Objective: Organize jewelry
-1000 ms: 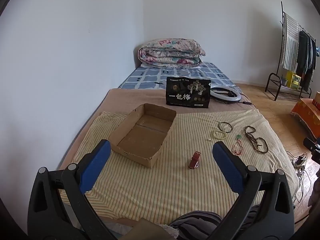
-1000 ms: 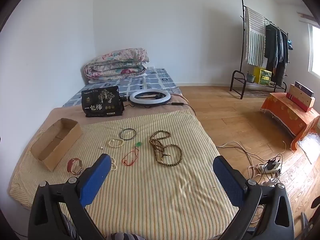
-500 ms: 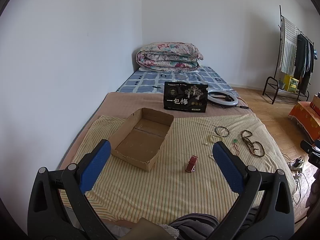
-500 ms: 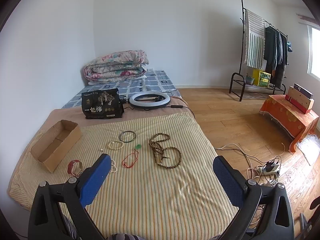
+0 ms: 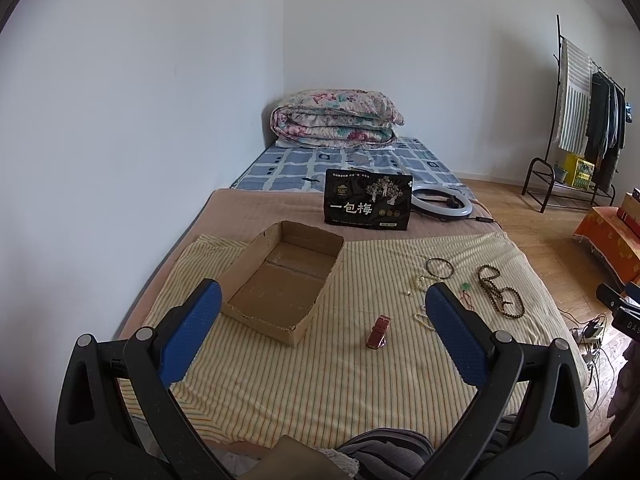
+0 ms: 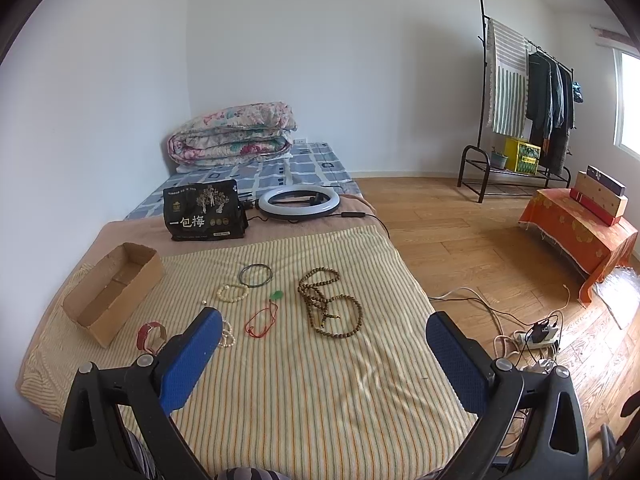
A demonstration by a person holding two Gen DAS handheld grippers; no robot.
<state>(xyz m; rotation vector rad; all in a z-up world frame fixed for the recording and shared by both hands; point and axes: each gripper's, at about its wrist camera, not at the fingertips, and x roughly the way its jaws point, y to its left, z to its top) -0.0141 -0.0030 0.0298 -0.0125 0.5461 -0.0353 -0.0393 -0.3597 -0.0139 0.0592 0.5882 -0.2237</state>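
Both claws, our left gripper [image 5: 322, 304] and right gripper [image 6: 320, 334], gape wide and hold nothing. Over the last second we have drawn back and up a little, so no piece is picked yet. All jewelry lies right of the empty cardboard box [image 6: 114, 292]: the red watch [image 5: 378, 332] nearest it and ahead of the left claw, the brown bead necklace [image 6: 328, 308] farthest, ahead of the right claw.

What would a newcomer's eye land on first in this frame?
Probably the jewelry scattered on the striped bedspread: a long brown bead necklace, a dark bangle and a red cord left of it. An open cardboard box sits empty at the left edge, and both blue-padded claws hang open in the foreground.
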